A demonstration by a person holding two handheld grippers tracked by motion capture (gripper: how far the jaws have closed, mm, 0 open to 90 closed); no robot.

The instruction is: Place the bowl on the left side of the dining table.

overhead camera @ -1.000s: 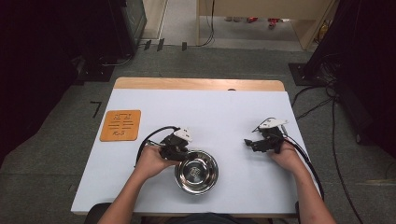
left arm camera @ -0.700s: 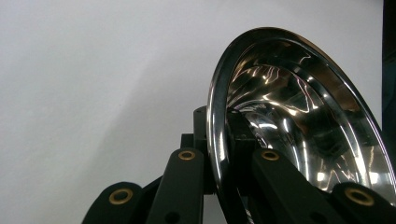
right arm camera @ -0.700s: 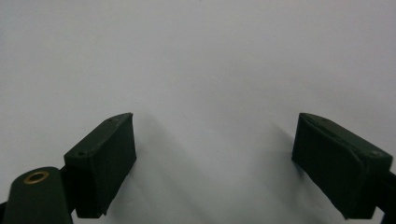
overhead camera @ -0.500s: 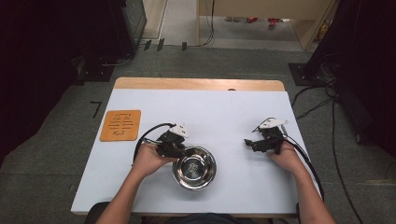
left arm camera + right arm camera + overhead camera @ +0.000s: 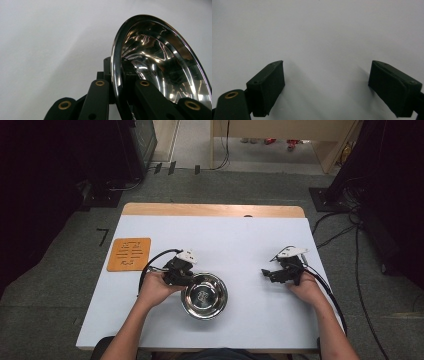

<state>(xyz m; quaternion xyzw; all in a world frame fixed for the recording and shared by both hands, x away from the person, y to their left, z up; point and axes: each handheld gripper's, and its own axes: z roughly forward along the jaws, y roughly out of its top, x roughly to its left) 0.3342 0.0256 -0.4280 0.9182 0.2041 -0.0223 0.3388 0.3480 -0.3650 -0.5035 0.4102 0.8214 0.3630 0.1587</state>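
One steel bowl [image 5: 204, 296] sits on the white table [image 5: 235, 240], near the front edge and a little left of centre, mouth facing straight up; being round, it has no long axis to call from the high view. Left tool [image 5: 186, 276] is clamped on the bowl's rim at its upper-left side. The left gripper view shows it clearly: the rim [image 5: 115, 75] runs edge-on between the two black jaws, one outside the wall, one inside against the shiny interior, pinched tight. From that camera the bowl fans out to the right, its polished inside open to view.

Left hand [image 5: 156, 287] wraps the tool body just left of the bowl, forearm coming up from the bottom edge and angling right, the tool pointing toward the bowl. Right hand [image 5: 305, 287] rests well apart on the right side of the table, its tool [image 5: 266, 274] pointing left across the surface. Right tool stands wide open, pads [image 5: 268, 87] spread with bare table between them. Orange mat [image 5: 129, 254] lies at the table's left.
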